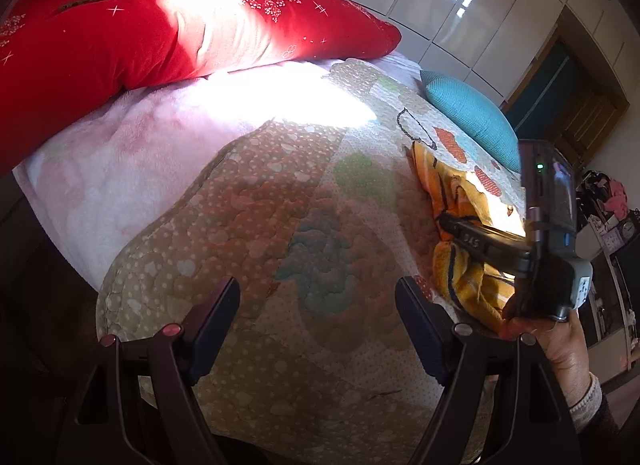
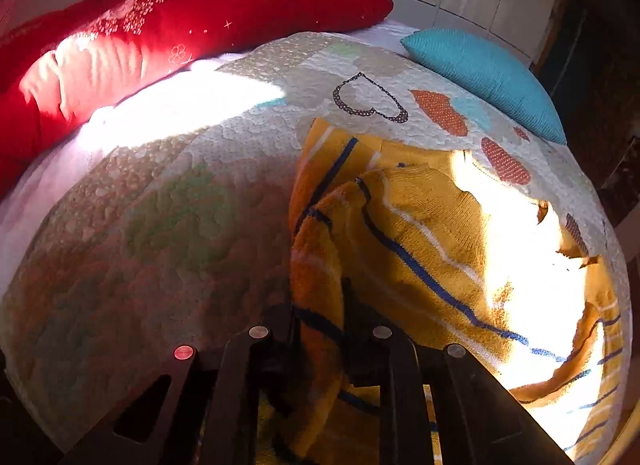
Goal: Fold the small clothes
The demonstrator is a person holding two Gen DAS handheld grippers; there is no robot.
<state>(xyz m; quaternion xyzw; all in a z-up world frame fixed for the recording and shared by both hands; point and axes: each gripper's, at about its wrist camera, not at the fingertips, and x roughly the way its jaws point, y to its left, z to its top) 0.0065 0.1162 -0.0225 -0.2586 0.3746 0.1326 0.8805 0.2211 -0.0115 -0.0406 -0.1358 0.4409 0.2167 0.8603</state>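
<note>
Right hand-held gripper [image 2: 318, 317] is pinching a bunched fold of the yellow striped sweater [image 2: 420, 225], which lies crumpled on the quilted bed [image 2: 180, 205], probably near its edge. Left hand-held gripper [image 1: 318, 305] hangs spread wide, holding nothing.

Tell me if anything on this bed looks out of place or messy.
The yellow striped sweater lies crumpled on the quilt, one edge bunched into a ridge and pinched in the right gripper. The left gripper is open above bare quilt. Otherwise the red pillow and teal cushion sit normally at the far edge.
</note>
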